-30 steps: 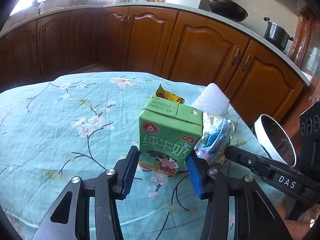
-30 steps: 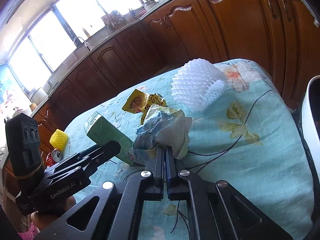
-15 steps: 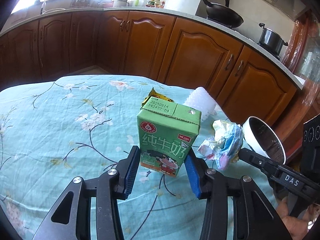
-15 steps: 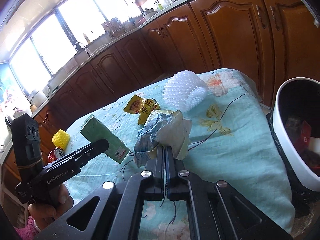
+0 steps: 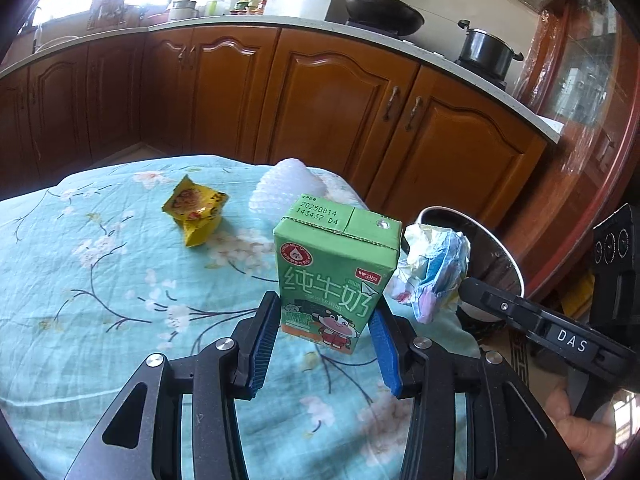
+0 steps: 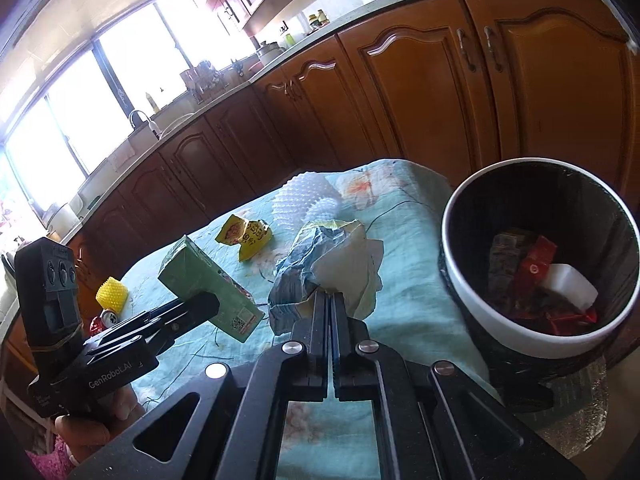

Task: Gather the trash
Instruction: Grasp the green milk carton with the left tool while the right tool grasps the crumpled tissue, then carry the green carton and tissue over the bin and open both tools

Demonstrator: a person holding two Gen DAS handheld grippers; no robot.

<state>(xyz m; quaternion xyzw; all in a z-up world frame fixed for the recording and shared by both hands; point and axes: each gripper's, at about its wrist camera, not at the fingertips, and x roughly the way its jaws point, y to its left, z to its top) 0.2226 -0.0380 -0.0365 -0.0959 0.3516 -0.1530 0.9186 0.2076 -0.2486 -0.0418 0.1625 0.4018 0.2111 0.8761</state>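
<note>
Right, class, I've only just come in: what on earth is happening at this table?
A person is clearing rubbish with two handheld grippers. The left gripper grips a green milk carton, and the right gripper is shut on a crumpled wrapper beside the open bin. A yellow packet and white foam netting lie on the tablecloth.

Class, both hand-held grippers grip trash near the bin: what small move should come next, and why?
Probably carry the right hand-held gripper rightward over the trash bin, then open. It is shut on the crumpled wrapper, which hangs above the tablecloth, left of the bin's open mouth.
</note>
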